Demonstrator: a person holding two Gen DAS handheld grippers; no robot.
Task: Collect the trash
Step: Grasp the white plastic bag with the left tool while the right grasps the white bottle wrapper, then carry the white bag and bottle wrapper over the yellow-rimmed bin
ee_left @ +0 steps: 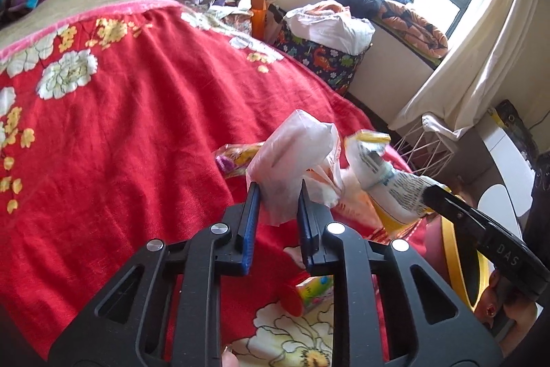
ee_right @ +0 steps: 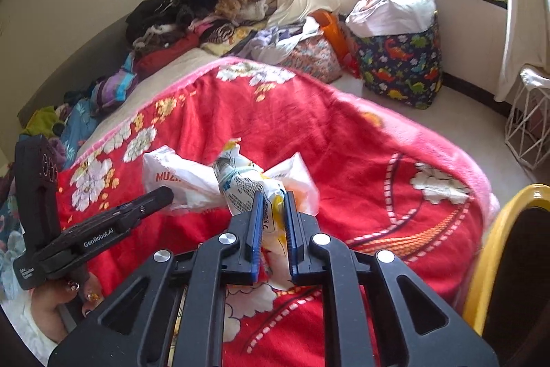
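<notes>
My left gripper point(ee_left: 277, 186) is shut on a crumpled clear plastic bag point(ee_left: 295, 157) and holds it above the red flowered blanket point(ee_left: 137, 112). My right gripper point(ee_right: 273, 195) is shut on a white and yellow printed snack wrapper point(ee_right: 247, 183), also raised over the bed; it shows in the left wrist view point(ee_left: 381, 181) just right of the bag. A white plastic bag with red print point(ee_right: 175, 176) hangs behind the wrapper. A purple and yellow wrapper point(ee_left: 233, 159) lies on the blanket. A small red-lidded cup point(ee_left: 309, 293) lies below my left gripper.
A yellow-rimmed dark bin point(ee_right: 495, 263) stands at the bed's right edge, also in the left wrist view point(ee_left: 460, 263). A dinosaur-print fabric basket point(ee_right: 402, 67) and a white wire basket point(ee_right: 529, 126) stand on the floor. Clothes point(ee_right: 206, 9) are piled at the bed's head.
</notes>
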